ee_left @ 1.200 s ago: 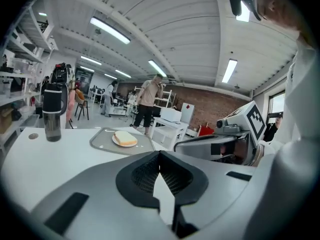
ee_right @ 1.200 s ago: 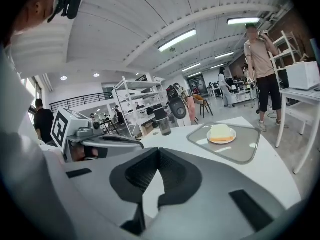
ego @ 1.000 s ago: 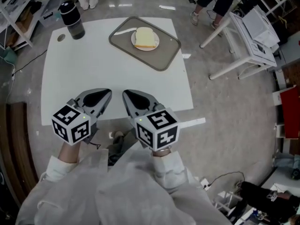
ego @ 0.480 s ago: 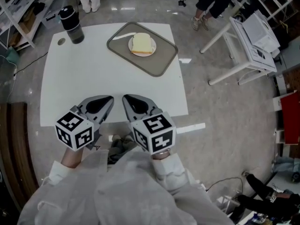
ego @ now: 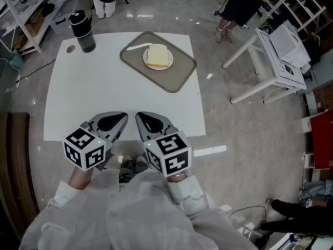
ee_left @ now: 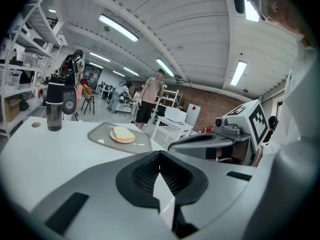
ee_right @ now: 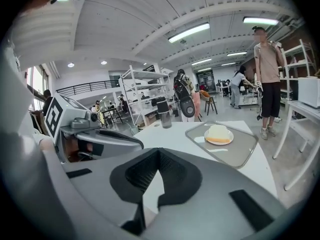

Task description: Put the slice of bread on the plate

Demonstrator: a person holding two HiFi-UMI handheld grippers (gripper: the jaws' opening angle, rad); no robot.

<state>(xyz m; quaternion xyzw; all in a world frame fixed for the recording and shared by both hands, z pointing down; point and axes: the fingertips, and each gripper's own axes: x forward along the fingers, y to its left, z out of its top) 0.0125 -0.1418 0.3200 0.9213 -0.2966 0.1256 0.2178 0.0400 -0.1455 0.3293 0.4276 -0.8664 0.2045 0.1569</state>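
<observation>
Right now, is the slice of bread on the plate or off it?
On it: the slice of bread lies flat on the small white plate, which sits on the grey tray.

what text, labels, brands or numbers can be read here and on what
No readable words, brands or numbers in any view.
left cube on the left gripper: square marker pattern, no letters.
right cube on the right gripper: the same.
papers: print too small to read.
bottle: no legible label.
</observation>
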